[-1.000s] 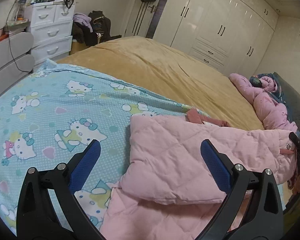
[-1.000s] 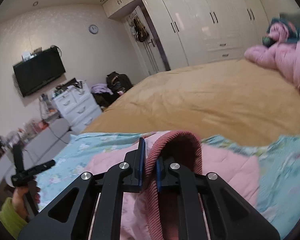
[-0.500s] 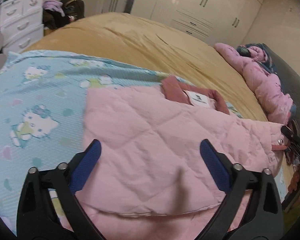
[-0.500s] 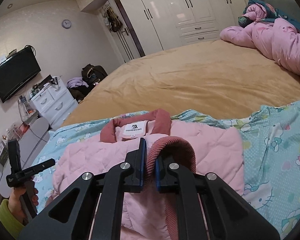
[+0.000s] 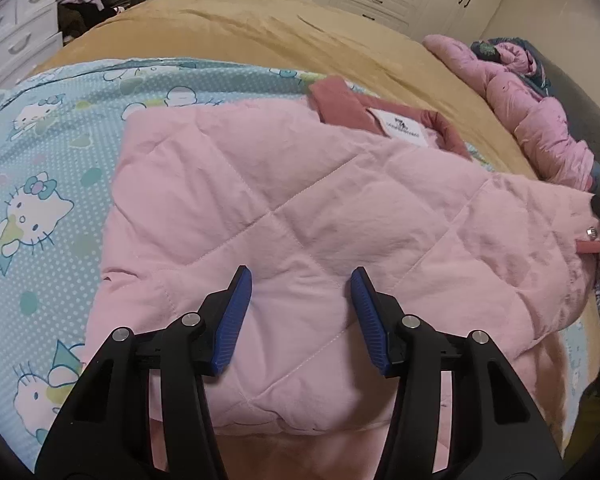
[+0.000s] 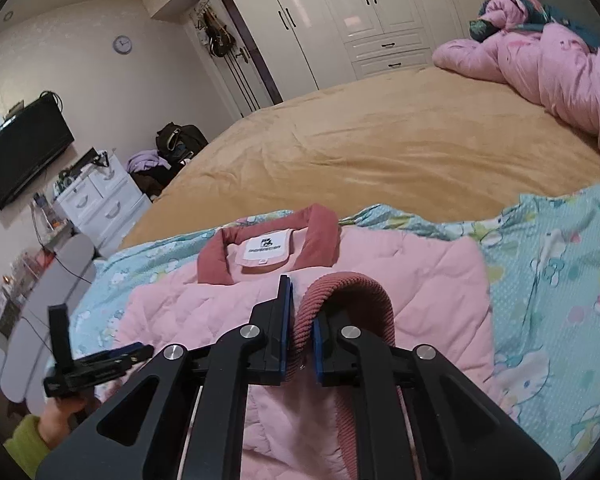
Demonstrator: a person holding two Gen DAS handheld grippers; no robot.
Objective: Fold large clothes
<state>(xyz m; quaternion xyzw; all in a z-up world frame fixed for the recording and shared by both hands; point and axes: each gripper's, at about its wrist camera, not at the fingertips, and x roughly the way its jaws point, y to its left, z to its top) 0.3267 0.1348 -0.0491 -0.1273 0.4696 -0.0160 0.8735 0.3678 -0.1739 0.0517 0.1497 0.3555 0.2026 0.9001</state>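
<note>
A pink quilted jacket (image 5: 292,208) with a dark-pink collar (image 5: 340,104) lies partly folded on a blue Hello Kitty sheet (image 5: 40,184). My left gripper (image 5: 300,312) is open, empty, and hovers just above the jacket's folded panel. My right gripper (image 6: 302,340) is shut on the jacket's dark-pink ribbed cuff (image 6: 348,296) and holds the sleeve over the jacket body (image 6: 420,280). The collar (image 6: 268,244) faces away in the right wrist view. The left gripper also shows in the right wrist view (image 6: 96,364), at the left.
The sheet lies on a big bed with a tan cover (image 6: 380,148). A pink duvet (image 6: 548,64) is bunched at the far right. White drawers (image 6: 100,204), a wall TV (image 6: 20,152) and wardrobes (image 6: 360,12) stand beyond the bed.
My right gripper carried the cuffed sleeve across the jacket, so the collar and label now show. My left gripper moved in low over the jacket and its jaws narrowed but stay open.
</note>
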